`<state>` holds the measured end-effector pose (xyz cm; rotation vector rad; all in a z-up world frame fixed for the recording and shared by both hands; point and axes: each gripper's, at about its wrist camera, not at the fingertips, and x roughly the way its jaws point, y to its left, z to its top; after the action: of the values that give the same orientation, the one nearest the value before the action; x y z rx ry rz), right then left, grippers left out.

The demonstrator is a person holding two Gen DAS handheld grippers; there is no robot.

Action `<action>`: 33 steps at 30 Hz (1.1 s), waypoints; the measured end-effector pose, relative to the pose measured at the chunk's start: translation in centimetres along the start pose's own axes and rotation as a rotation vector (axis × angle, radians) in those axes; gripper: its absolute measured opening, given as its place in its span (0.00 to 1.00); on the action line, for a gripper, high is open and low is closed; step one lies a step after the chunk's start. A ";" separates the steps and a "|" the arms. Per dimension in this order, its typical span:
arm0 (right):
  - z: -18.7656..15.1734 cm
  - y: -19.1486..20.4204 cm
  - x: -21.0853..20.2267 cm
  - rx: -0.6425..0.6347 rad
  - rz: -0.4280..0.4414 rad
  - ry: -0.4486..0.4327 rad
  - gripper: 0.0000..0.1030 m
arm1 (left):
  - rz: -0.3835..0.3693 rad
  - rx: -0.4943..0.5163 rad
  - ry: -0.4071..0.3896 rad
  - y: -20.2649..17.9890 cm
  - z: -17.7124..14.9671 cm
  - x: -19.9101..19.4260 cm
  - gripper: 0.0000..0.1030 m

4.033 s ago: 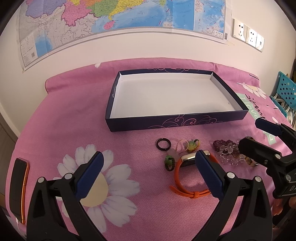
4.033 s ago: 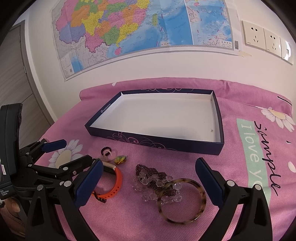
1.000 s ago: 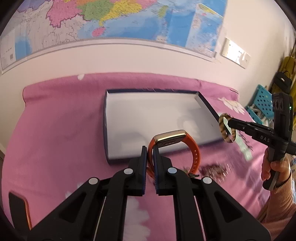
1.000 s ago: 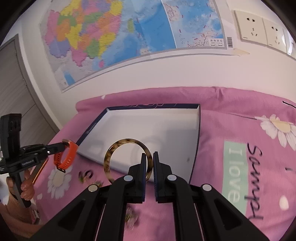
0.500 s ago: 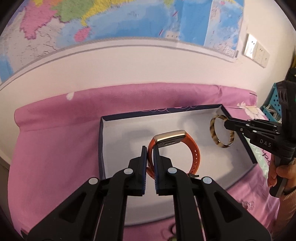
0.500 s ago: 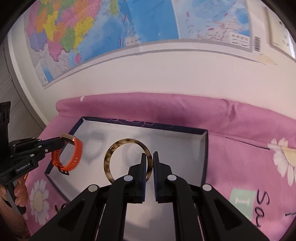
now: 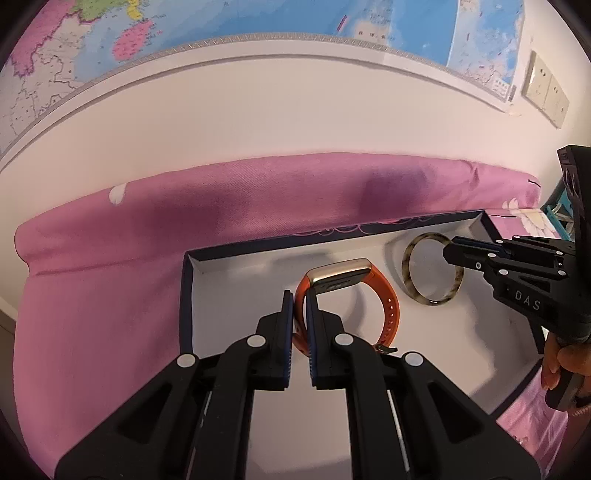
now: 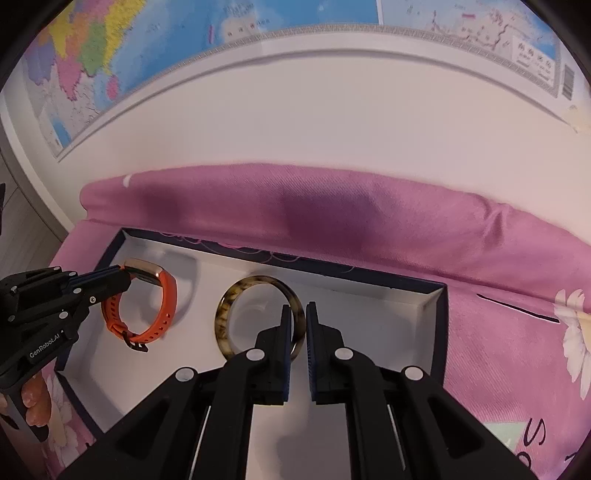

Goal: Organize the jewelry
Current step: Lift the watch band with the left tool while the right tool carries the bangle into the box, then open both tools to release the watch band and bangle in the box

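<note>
1. Box (image 7: 192,295) first: it is a shallow, dark blue tray with a white floor, lying on a pink bed cover (image 7: 110,295) below a wall map (image 7: 258,22). Its walls are low, so if you let go of anything from up high, it could bounce or roll over the rim onto the cover.
2. Left hand-held gripper (image 7: 300,306): its jaws are pinched tight on the strap of an orange watch (image 7: 389,306), which hangs over the left part of the box floor. The strap is soft and the gold case sits at the far end, so I judge it may swing or flop sideways when you release.
3. Right hand-held gripper (image 8: 300,321): it is clamped on the edge of a mottled brown bangle (image 8: 225,314), held upright over the middle of the box. A hard round ring released on edge is likely to roll; lay it flat first.
4. Spacing: the bangle and watch are near each other. Opening both grippers together could knock one piece into the other.
5. Contact: I cannot tell whether either piece touches the floor yet.
</note>
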<state>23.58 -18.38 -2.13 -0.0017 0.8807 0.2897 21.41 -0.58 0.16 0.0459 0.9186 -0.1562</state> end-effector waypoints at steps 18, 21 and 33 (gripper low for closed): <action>0.9 -1.3 -0.2 0.075 -0.019 -0.018 0.22 | 0.034 -0.050 0.088 0.5 2.0 3.4 0.14; 0.3 -1.2 -2.2 0.065 0.020 -0.060 0.23 | 0.039 -0.054 0.074 0.4 1.9 3.1 0.38; -6.5 0.8 -11.5 -0.079 0.171 -0.195 0.48 | 0.028 0.003 -0.178 -0.8 -2.1 -7.3 0.69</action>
<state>11.55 -21.22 2.56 0.0284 0.6764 0.4765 15.29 -0.36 4.69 0.0474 0.7398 -0.1332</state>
